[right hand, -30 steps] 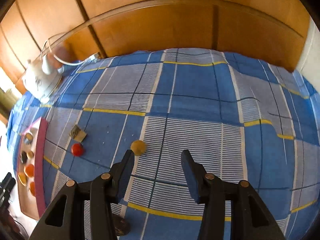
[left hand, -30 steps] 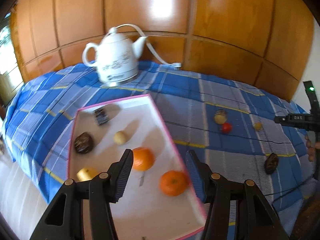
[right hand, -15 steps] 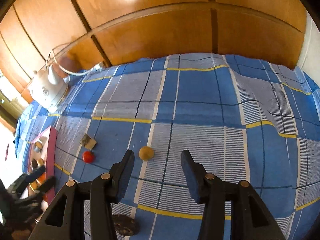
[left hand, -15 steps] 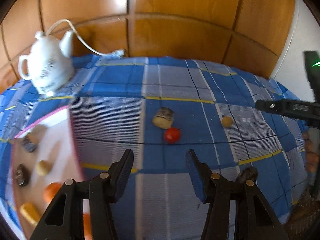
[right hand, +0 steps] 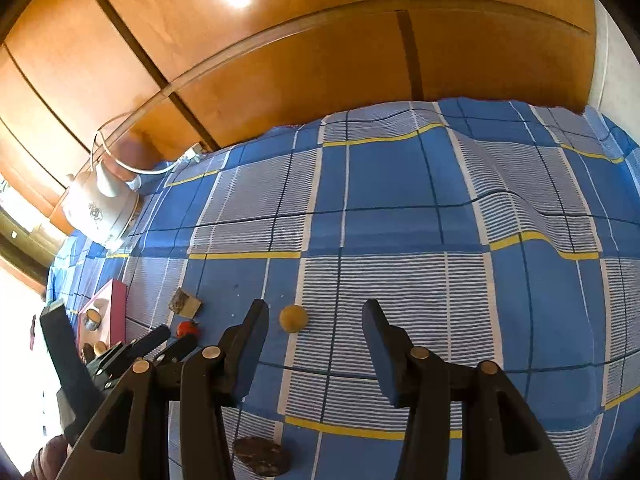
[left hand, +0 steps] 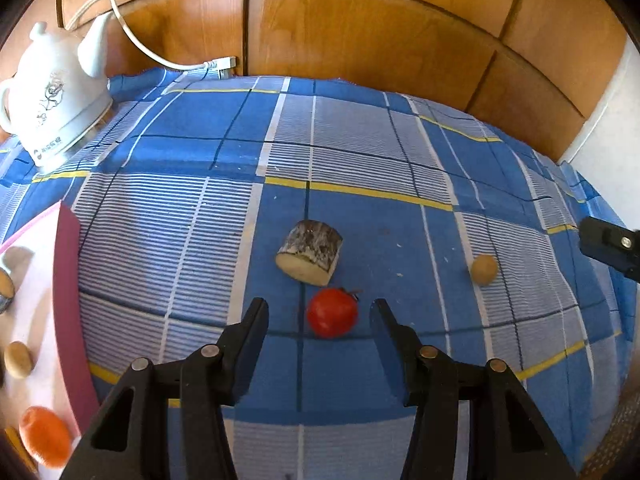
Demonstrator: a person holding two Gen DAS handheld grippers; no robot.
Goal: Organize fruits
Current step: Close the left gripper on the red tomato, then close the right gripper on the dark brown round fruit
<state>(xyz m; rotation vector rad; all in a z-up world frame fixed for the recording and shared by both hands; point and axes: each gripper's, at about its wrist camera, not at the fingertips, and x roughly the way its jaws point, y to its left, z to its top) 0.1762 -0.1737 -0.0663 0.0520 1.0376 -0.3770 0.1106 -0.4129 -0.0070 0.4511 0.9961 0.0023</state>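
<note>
While left tongs (left hand: 320, 312) gape, closing, round glossy red tomato (left hand: 332, 313) lies between.

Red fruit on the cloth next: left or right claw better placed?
Left. The left claw is open with the red fruit sitting between its fingers, pads not touching it. The right claw hangs beside the small yellow fruit, farther away.
</note>
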